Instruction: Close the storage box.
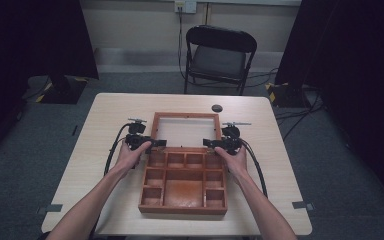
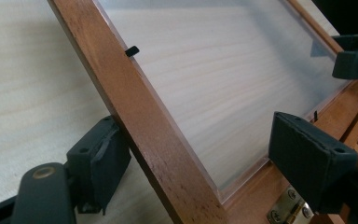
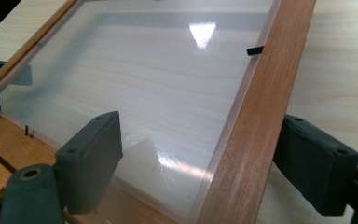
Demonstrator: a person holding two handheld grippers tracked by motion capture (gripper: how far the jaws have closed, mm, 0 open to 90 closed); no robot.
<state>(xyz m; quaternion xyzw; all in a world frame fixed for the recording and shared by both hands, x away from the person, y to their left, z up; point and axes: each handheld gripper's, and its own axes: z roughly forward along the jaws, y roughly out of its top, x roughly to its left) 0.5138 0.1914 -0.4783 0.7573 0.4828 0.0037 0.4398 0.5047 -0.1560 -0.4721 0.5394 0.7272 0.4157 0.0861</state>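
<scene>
1. Left of the frame in the high view: your left gripper (image 1: 152,143) sits at the left rail of the lid (image 1: 186,116), a wooden frame with a clear pane. In the left gripper view the jaws straddle that rail (image 2: 135,121). The outer pad looks to be touching the wood, the inner one stands clear over the pane, so they're apart, not clamped.
2. Middle: the wooden box (image 1: 184,181) with its compartments sits centre-bottom on the table (image 1: 275,150), lid folded open toward the top of the frame, hinged at the box's far edge.
3. Right: your right gripper (image 1: 211,143) does the same on the right rail (image 3: 256,116), jaws apart, gaps on both sides.
4. Looks like the grab-the-lid step. Next you'd squeeze both evenly, then swing it over the hinge together.
</scene>
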